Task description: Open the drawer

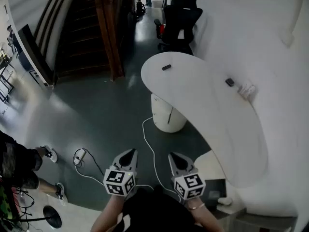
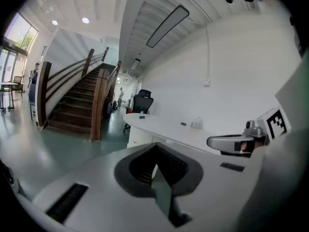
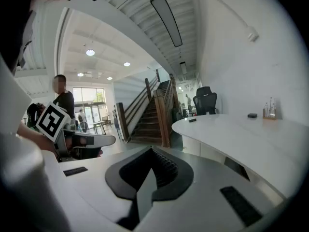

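Left gripper (image 1: pixel 128 153), right gripper (image 1: pixel 175 156): jaws of both fully together, nothing held, side by side over floor (image 1: pixel 96 115). Drawer unit (image 1: pixel 166 114) closed, under tabletop (image 1: pixel 203 105) left edge, well apart from both.

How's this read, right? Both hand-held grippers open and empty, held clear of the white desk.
Wrong on the jaws. The left hand-held gripper and the right hand-held gripper are both shut, jaws together, as each gripper view shows. The rest holds: both are empty and clear of the white desk.
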The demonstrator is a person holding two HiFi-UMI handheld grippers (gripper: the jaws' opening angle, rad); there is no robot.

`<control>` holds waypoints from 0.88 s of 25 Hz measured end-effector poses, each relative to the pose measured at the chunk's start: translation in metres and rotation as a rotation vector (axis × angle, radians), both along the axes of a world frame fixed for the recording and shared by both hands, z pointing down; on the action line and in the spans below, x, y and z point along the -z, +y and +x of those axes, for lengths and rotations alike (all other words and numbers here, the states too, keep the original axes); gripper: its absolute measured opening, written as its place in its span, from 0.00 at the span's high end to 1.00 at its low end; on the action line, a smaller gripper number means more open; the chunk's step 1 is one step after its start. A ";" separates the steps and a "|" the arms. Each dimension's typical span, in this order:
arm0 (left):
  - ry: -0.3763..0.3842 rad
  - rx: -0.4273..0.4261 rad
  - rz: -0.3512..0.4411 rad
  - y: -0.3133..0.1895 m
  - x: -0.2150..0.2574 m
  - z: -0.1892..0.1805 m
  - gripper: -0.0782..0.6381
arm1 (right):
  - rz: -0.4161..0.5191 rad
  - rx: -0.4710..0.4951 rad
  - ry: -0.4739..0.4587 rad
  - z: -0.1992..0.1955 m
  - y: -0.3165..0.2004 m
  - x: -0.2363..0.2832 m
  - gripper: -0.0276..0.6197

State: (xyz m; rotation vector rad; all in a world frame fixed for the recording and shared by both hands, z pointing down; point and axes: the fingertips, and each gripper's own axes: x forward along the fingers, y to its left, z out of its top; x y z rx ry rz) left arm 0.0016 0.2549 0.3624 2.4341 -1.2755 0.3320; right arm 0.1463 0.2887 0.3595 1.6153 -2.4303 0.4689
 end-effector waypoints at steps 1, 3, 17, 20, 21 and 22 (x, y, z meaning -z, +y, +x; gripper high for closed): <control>-0.001 0.001 0.002 -0.002 0.000 0.001 0.89 | 0.000 0.000 0.002 0.001 -0.001 -0.002 0.95; -0.003 0.003 0.007 -0.006 0.001 0.003 0.89 | 0.001 -0.002 0.004 0.004 -0.004 -0.004 0.95; -0.016 0.027 0.099 -0.041 0.027 0.019 0.89 | 0.075 -0.030 -0.054 0.034 -0.023 0.010 0.95; -0.028 0.032 0.118 -0.055 0.034 0.019 0.89 | 0.101 -0.022 -0.047 0.038 -0.033 0.015 0.95; -0.034 0.029 0.121 -0.059 0.035 0.019 0.89 | 0.106 -0.024 -0.050 0.039 -0.036 0.017 0.95; -0.040 0.026 0.123 -0.063 0.035 0.020 0.89 | 0.112 -0.027 -0.053 0.040 -0.039 0.020 0.95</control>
